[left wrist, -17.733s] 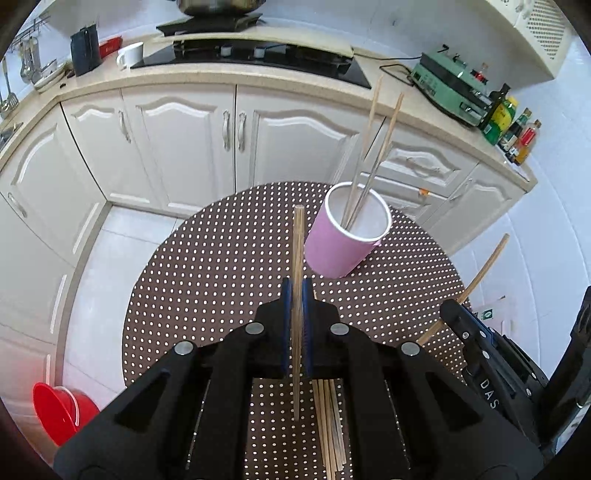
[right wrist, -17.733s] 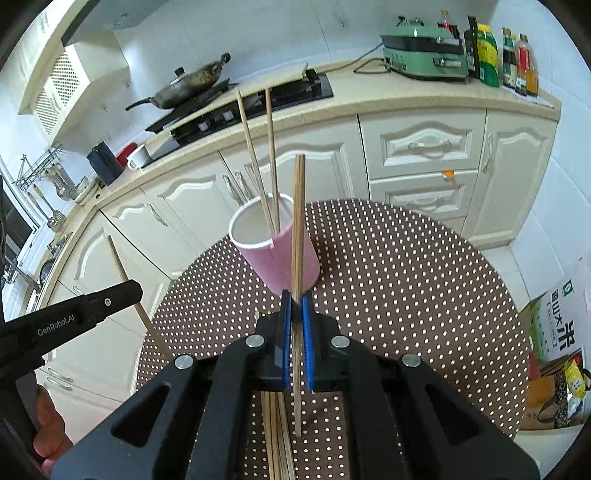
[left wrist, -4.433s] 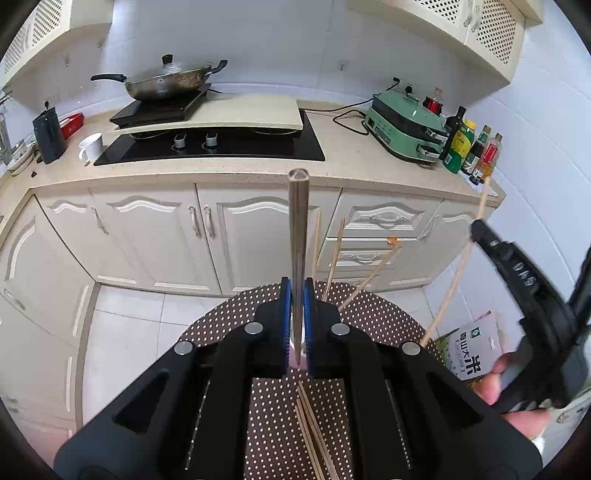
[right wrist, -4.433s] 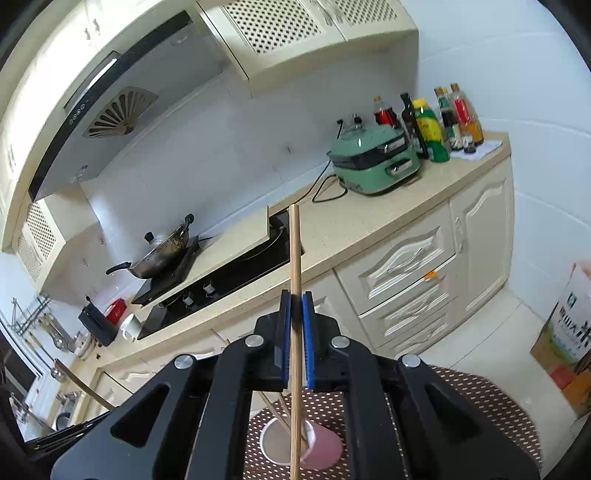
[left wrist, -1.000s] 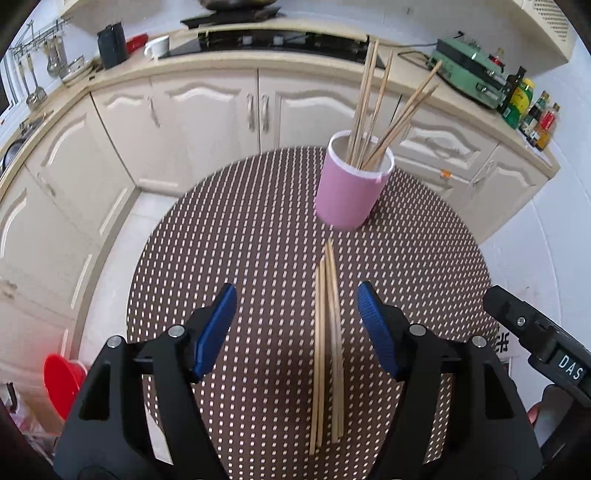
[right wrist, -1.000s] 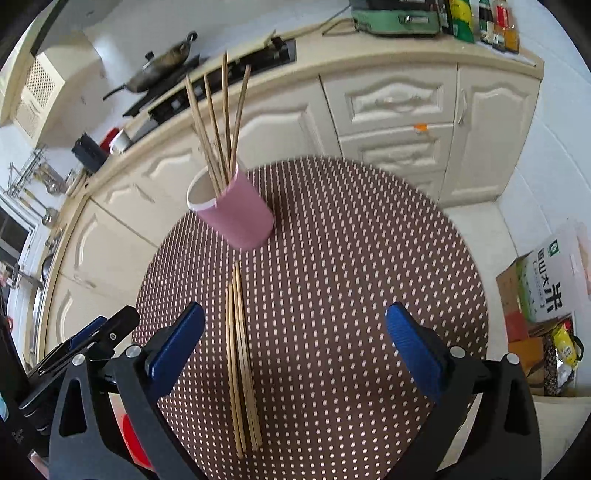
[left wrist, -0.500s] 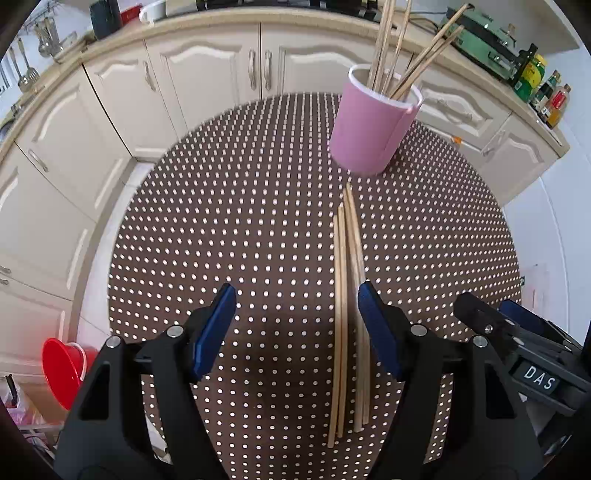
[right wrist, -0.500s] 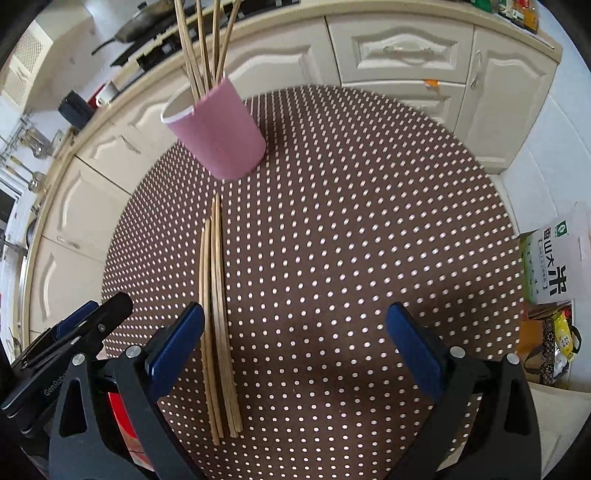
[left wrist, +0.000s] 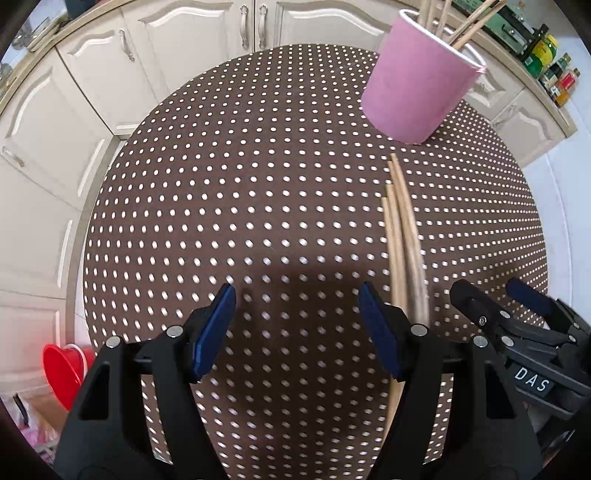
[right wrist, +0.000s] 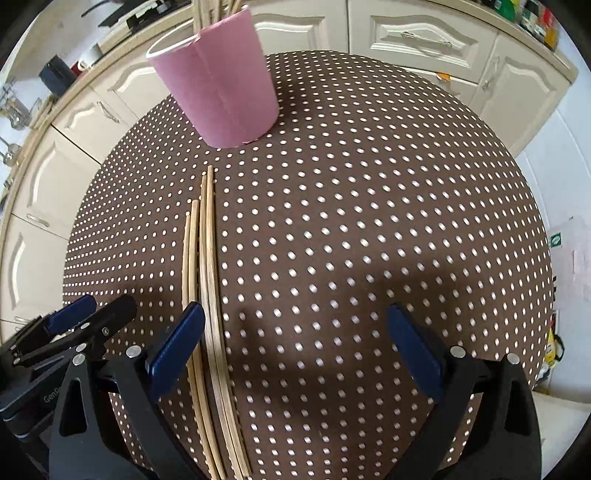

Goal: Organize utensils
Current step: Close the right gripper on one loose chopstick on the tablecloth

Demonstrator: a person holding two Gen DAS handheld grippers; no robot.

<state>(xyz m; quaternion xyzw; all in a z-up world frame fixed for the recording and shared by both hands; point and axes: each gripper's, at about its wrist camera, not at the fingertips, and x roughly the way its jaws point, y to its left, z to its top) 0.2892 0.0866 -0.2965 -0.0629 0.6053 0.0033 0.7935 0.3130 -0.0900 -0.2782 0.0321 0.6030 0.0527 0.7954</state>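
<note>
A pink cup [left wrist: 417, 85] stands on the round brown dotted table [left wrist: 221, 184] with several wooden chopsticks [left wrist: 469, 26] upright in it. Several loose chopsticks [left wrist: 400, 229] lie flat in a bundle in front of the cup. My left gripper [left wrist: 295, 328] is open and empty, low over the table, with its right finger beside the bundle. In the right wrist view the cup [right wrist: 218, 81] is at the far left and the loose chopsticks [right wrist: 207, 280] run under my left finger. My right gripper [right wrist: 295, 347] is open and empty, low over the table.
White kitchen cabinets [left wrist: 184, 48] and a counter with bottles [left wrist: 554, 70] lie beyond the table. A red bucket [left wrist: 62, 369] sits on the floor at the left. A box [right wrist: 565, 243] lies on the floor at the right.
Both grippers have dropped lower and closer to the loose chopsticks on the table. They stay open and empty. The cup and the bundle have not moved.
</note>
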